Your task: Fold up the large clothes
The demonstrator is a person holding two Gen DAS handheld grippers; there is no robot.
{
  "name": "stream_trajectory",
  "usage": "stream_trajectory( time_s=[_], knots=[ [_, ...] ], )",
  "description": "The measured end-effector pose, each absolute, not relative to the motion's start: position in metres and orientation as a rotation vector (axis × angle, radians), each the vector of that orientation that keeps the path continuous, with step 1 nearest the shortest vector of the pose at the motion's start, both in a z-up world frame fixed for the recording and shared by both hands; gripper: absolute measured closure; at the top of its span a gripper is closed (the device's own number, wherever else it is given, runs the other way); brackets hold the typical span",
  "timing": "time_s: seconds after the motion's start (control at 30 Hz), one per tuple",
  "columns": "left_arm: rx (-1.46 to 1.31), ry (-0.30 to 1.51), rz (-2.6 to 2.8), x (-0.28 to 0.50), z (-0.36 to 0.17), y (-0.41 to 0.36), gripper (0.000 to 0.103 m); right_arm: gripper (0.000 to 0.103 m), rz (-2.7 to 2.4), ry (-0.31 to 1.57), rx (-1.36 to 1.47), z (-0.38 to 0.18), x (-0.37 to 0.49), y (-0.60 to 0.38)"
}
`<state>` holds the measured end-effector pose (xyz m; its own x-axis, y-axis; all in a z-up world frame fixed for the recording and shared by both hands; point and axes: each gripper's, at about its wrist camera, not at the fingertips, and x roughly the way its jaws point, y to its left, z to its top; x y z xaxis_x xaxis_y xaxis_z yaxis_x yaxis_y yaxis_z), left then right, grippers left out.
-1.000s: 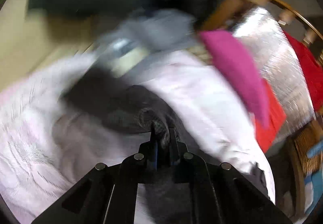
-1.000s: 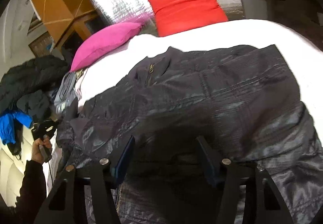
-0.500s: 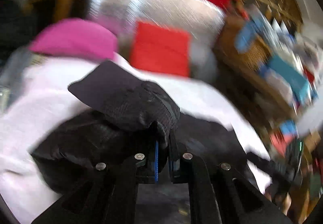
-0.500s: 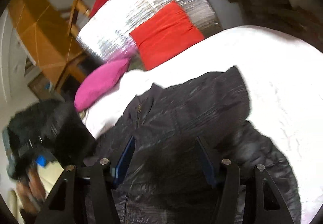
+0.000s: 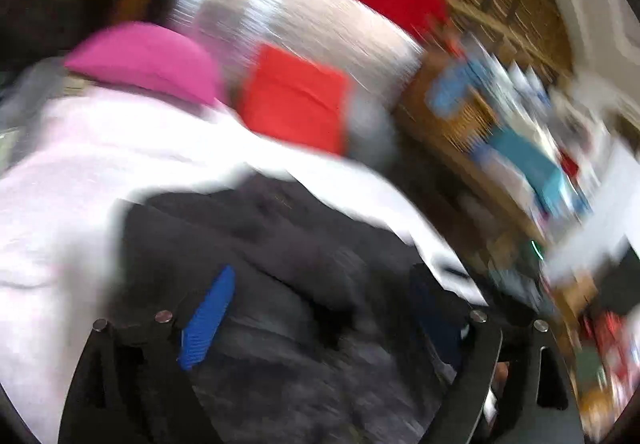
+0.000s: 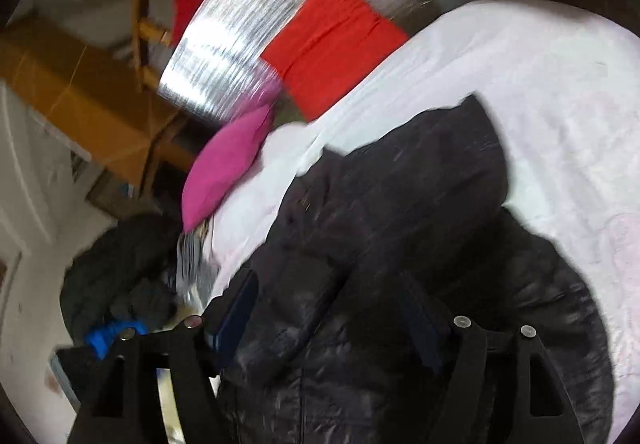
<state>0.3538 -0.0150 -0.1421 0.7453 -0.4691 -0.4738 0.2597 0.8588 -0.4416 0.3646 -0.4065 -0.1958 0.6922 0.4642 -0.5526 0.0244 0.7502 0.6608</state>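
Left wrist view, heavily blurred. Left gripper fingers spread wide apart, nothing between them; blue pad of one finger shows at 8 o'clock. Black jacket lies under and ahead of the fingers, on the white bedspread. Pink cushion at 11 o'clock, red cushion at 12, both at the far edge of the bed; silver foil sheet behind them. Clutter at 3 o'clock, probably shelves, too smeared to name.

Right wrist view. Right gripper fingers released, wide apart, hovering over the black jacket, which is bunched from centre to 5 o'clock on the white bedspread. Pink cushion at 10 o'clock, red cushion at 12, silver foil sheet behind. Dark clothes pile at 8 o'clock, off the bed.
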Motion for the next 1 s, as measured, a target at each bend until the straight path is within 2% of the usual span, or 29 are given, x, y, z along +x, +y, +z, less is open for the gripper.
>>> stream_trajectory(
  time_s=[0.13,0.17,0.2,0.23,0.4,0.43,0.53,0.6,0.7,0.87,1.0],
  knots=[
    [-0.436,0.672,-0.141,0.385,-0.178,0.033,0.017,0.028,0.309,0.821,0.453,-0.179,0.368,-0.342],
    [-0.437,0.707,-0.107,0.393,-0.187,0.036,0.021,0.027,0.313,0.823,0.387,-0.174,0.369,-0.325],
    [-0.432,0.737,-0.093,0.400,-0.192,0.036,0.031,0.026,0.312,0.821,0.326,-0.169,0.372,-0.310],
    [-0.404,0.756,-0.093,0.408,-0.195,0.032,0.034,0.023,0.311,0.817,0.267,-0.166,0.374,-0.297],
    [-0.290,0.894,-0.027,0.425,-0.224,0.017,0.037,0.022,0.315,0.904,-0.020,-0.178,0.391,-0.223],
    [-0.298,0.921,-0.029,0.426,-0.233,0.018,0.041,0.022,0.302,0.928,-0.079,-0.185,0.394,-0.214],
    [-0.258,0.959,-0.026,0.430,-0.240,0.013,0.042,0.024,0.208,0.961,-0.209,-0.202,0.404,-0.208],
    [-0.227,0.968,-0.023,0.424,-0.242,0.011,0.042,0.024,0.115,0.944,-0.142,-0.199,0.409,-0.239],
    [-0.232,0.995,-0.023,0.422,-0.250,0.016,0.042,0.024,0.013,0.928,0.175,-0.193,0.409,-0.315],
    [-0.225,0.998,-0.046,0.422,-0.253,0.014,0.042,0.024,0.035,0.966,0.552,-0.220,0.384,-0.406],
    [-0.272,0.985,-0.064,0.422,-0.247,0.020,0.042,0.023,0.112,0.885,0.781,-0.232,0.360,-0.445]
  ],
)
